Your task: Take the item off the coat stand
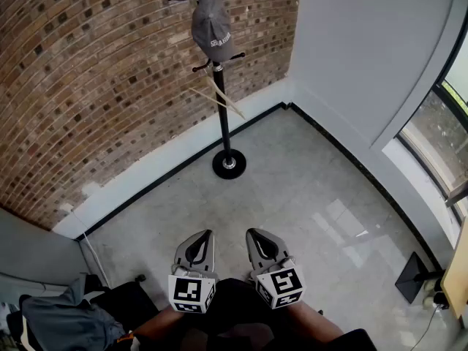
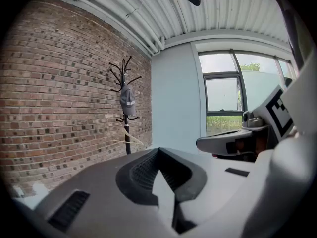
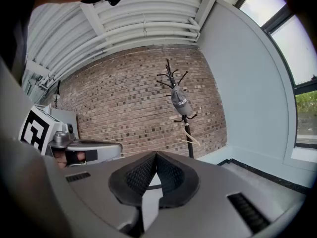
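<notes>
Cap (image 1: 210, 22) is left hanging on the coat stand (image 1: 221, 108), well ahead of left gripper (image 1: 205, 235) and right gripper (image 1: 254, 234) — both pressed together, empty.

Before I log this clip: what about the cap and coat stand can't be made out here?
- Print on the cap: too small and blurred to read in every view.
- Top of the coat stand: cut off by the head view's upper edge.
- Which hook bears the cap: hidden under it in all views.
- The pale sticks by the pole: too thin to identify.
</notes>
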Demonstrator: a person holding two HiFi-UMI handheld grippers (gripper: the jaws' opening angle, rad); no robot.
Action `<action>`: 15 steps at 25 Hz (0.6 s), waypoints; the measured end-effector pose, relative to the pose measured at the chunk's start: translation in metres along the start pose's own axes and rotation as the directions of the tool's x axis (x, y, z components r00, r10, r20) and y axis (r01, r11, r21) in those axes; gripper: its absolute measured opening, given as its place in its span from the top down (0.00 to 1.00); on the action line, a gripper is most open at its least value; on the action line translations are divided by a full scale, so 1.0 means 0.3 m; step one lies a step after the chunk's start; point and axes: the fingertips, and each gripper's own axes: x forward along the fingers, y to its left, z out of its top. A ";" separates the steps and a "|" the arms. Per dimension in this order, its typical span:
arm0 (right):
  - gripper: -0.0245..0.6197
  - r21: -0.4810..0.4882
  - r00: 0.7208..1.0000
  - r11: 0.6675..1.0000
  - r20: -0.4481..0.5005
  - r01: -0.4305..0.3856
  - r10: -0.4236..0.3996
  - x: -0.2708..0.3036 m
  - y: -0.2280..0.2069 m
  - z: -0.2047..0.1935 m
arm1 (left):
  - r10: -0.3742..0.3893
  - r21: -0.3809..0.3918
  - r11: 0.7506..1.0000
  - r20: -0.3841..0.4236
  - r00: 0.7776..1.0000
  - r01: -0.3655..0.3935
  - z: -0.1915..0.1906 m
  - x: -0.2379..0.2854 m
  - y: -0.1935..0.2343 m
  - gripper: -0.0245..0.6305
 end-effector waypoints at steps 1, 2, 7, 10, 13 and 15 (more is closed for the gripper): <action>0.94 0.002 1.000 1.000 -0.001 0.000 0.000 -0.013 -0.025 0.000 | 0.000 0.002 1.000 -0.001 1.000 0.000 0.003 0.013 -0.024 0.91; 0.94 0.004 1.000 1.000 -0.001 -0.001 0.001 -0.026 -0.049 0.000 | 0.000 0.005 1.000 -0.002 1.000 0.000 0.006 0.026 -0.048 0.91; 0.94 0.009 1.000 1.000 0.008 -0.004 0.004 -0.083 -0.172 0.018 | 0.000 0.008 1.000 -0.001 1.000 0.000 0.021 0.103 -0.165 0.91; 0.94 0.015 1.000 1.000 0.014 -0.001 0.000 -0.126 -0.252 0.018 | -0.012 0.012 1.000 -0.003 1.000 0.012 0.023 0.147 -0.250 0.91; 0.94 0.028 1.000 0.999 0.013 0.022 -0.022 -0.167 -0.340 0.011 | -0.028 0.024 0.999 -0.009 1.000 0.029 0.025 0.188 -0.322 0.91; 0.94 0.040 0.999 0.998 0.014 0.040 -0.040 -0.184 -0.387 0.004 | -0.032 0.027 0.999 -0.011 0.999 0.033 0.028 0.213 -0.346 0.91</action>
